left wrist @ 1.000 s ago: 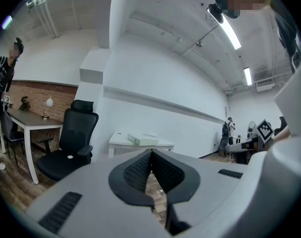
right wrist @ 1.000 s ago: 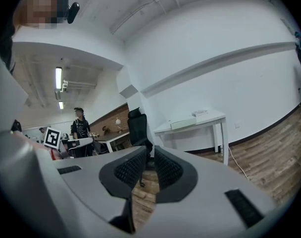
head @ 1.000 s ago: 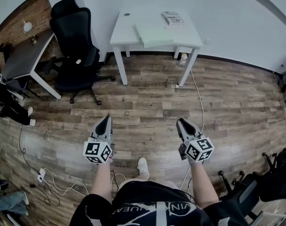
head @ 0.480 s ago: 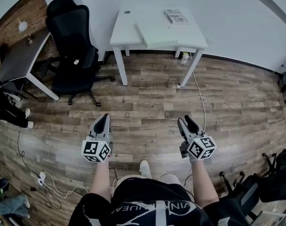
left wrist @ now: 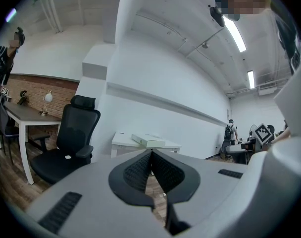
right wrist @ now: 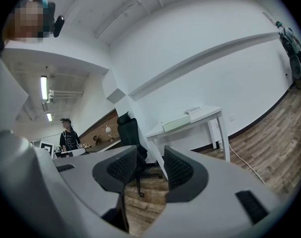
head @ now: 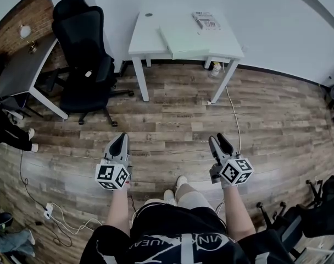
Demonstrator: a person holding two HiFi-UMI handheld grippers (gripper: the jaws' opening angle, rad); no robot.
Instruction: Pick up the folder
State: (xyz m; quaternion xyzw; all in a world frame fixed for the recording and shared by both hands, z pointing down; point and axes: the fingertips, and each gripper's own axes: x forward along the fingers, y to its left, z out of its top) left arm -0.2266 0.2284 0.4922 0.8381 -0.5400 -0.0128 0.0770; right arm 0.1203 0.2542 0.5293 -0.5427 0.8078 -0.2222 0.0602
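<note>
A pale green folder point(head: 184, 40) lies flat on the white table point(head: 148, 40) by the far wall, its front end past the table's edge. It shows small in the left gripper view point(left wrist: 148, 140) and the right gripper view point(right wrist: 176, 124). My left gripper point(head: 120, 142) is held level over the wood floor, far short of the table, its jaws shut with nothing in them. My right gripper point(head: 218, 142) is beside it at the same distance, jaws apart and empty.
A black office chair point(head: 85, 54) stands left of the table, with a grey desk point(head: 21, 65) further left. A flat printed box point(head: 206, 20) lies at the table's back right. A cable point(head: 231, 114) runs across the floor under the table's right leg.
Both grippers have come closer to the table, which sits larger in view. The right gripper's jaws have parted from shut. The person's shoe has stepped forward between the arms.
</note>
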